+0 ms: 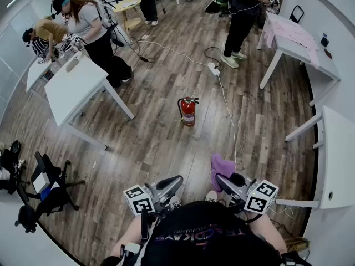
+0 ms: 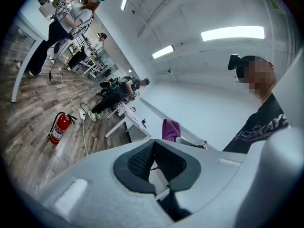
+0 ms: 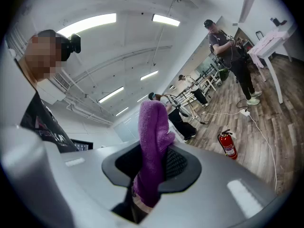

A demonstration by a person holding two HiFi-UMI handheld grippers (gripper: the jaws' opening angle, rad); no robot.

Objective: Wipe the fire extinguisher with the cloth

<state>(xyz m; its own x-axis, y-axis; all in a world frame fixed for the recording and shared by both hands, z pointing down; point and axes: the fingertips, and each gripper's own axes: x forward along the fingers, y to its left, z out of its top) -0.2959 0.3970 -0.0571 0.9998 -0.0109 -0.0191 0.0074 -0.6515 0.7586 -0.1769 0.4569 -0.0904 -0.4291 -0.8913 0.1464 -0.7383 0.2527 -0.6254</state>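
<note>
Right tool (image 3: 151, 164) pinches one fuzzy purple cloth (image 3: 153, 127), which stands up between its pads, while the left tool (image 2: 154, 161) is closed on nothing. One red cylindrical fire extinguisher (image 1: 188, 112) with a black hose stands upright on the wood-plank floor (image 1: 150, 148), well ahead of both tools, among white tables (image 1: 75, 87) in a white-walled room.

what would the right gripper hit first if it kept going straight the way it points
Probably nothing nearby: the right gripper, holding the cloth, aims past the fire extinguisher, over open floor.
</note>
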